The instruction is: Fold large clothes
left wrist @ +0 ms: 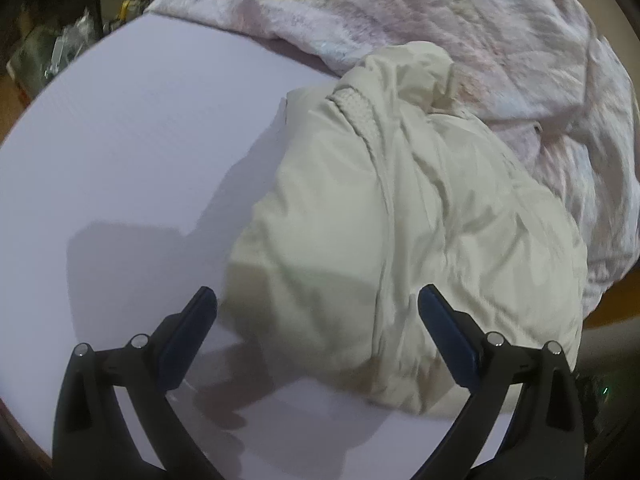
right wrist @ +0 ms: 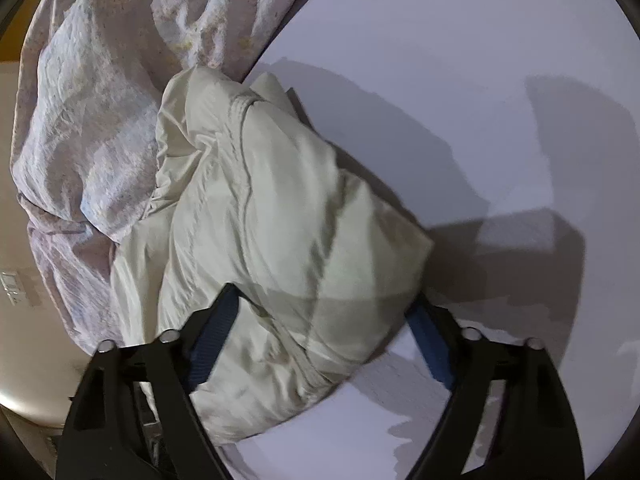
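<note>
A cream puffy jacket lies bunched in a compact bundle on a white board; its ribbed collar or cuff shows at the top. My left gripper is open, jaws wide apart just above the bundle's near edge, holding nothing. In the right wrist view the same jacket lies on the white board. My right gripper is open, its jaws straddling the bundle's near corner; the cloth sits between them and is not pinched.
A crumpled pink-and-white patterned quilt lies behind and beside the jacket, also seen in the right wrist view. Dark clutter sits beyond the board's far left edge. Gripper shadows fall on the board.
</note>
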`<act>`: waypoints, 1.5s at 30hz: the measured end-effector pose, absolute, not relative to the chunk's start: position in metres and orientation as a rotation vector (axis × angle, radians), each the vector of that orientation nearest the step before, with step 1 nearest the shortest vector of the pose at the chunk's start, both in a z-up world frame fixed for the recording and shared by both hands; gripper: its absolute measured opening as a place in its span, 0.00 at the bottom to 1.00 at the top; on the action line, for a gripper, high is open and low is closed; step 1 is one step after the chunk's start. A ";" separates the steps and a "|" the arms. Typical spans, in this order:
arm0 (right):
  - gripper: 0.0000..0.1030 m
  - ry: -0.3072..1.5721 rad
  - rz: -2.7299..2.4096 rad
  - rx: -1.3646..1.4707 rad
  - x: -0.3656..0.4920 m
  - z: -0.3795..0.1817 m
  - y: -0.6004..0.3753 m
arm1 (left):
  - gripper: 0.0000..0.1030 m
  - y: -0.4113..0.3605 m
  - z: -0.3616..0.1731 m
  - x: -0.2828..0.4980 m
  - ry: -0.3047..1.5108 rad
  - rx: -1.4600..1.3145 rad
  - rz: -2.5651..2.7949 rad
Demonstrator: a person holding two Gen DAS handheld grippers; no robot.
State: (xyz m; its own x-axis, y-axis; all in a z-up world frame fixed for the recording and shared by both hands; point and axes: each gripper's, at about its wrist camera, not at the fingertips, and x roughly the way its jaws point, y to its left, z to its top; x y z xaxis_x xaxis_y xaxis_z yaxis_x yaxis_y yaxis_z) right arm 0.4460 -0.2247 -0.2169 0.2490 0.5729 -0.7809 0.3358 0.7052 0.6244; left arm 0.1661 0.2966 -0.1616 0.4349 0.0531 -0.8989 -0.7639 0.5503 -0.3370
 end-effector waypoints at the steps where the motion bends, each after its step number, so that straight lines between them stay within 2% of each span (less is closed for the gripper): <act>1: 0.76 1.349 0.190 0.844 0.447 -0.216 -0.224 | 0.95 0.298 -0.163 0.168 0.995 -0.864 0.595; 6: 0.67 1.331 0.173 0.874 0.440 -0.207 -0.226 | 0.87 0.304 -0.175 0.172 0.968 -0.972 0.602; 7: 0.62 1.335 0.171 0.882 0.440 -0.208 -0.226 | 0.86 0.304 -0.174 0.173 0.957 -0.974 0.610; 8: 0.57 1.335 0.164 0.894 0.440 -0.208 -0.226 | 0.80 0.303 -0.174 0.174 0.943 -0.988 0.604; 9: 0.53 1.333 0.156 0.912 0.439 -0.209 -0.226 | 0.69 0.303 -0.174 0.175 0.933 -0.997 0.601; 11: 0.37 1.324 0.149 0.940 0.435 -0.207 -0.229 | 0.58 0.302 -0.170 0.178 0.904 -1.028 0.589; 12: 0.34 1.317 0.146 0.946 0.434 -0.204 -0.229 | 0.48 0.301 -0.167 0.180 0.892 -1.030 0.597; 14: 0.26 1.302 0.141 0.940 0.431 -0.195 -0.228 | 0.36 0.300 -0.161 0.180 0.875 -1.035 0.598; 15: 0.24 1.295 0.142 0.942 0.430 -0.192 -0.228 | 0.31 0.299 -0.157 0.179 0.867 -1.037 0.596; 18: 0.21 1.276 0.152 0.982 0.427 -0.184 -0.227 | 0.26 0.301 -0.146 0.175 0.846 -1.046 0.579; 28: 0.19 1.331 0.213 0.993 0.392 -0.162 -0.222 | 0.24 0.303 -0.111 0.129 0.814 -1.034 0.561; 40: 0.19 1.451 0.220 0.980 0.306 -0.174 -0.233 | 0.25 0.296 -0.119 0.027 0.843 -1.076 0.607; 43: 0.20 1.447 0.223 0.957 0.305 -0.172 -0.234 | 0.27 0.290 -0.121 0.023 0.853 -1.046 0.616; 45: 0.25 1.459 0.232 0.870 0.310 -0.168 -0.230 | 0.31 0.289 -0.123 0.025 0.863 -1.026 0.625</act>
